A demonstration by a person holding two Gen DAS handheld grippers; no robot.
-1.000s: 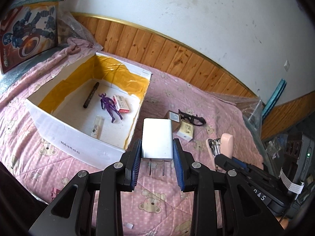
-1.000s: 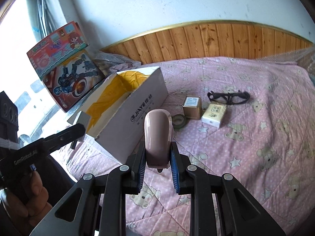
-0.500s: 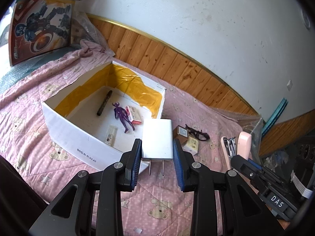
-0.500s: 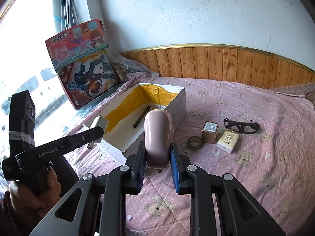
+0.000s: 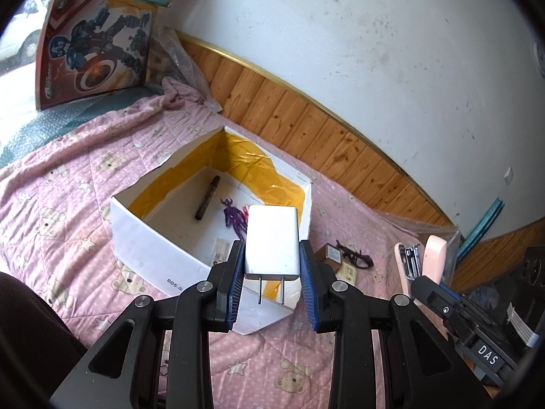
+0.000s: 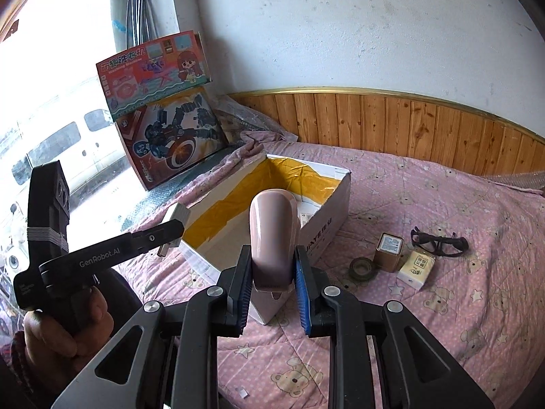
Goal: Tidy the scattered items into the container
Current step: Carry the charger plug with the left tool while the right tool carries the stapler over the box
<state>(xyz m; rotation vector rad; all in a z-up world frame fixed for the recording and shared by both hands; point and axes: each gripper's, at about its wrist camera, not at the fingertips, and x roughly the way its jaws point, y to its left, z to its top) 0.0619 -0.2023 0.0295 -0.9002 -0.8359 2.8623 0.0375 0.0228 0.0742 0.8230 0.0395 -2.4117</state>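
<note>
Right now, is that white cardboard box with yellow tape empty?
No. The white cardboard box holds a dark marker, a purple figure and small packets.

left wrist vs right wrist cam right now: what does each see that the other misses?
Left wrist only: the box's contents, a dark marker, a purple figure and a small white pack on its floor; also the stapler's metal underside.

Right wrist only: the roll of tape on the quilt, the window, and the hand holding the left tool.

Both: the white box, the white charger in the left tool, the pink stapler in the right tool, the glasses, two small boxes and the toy boxes.
</note>
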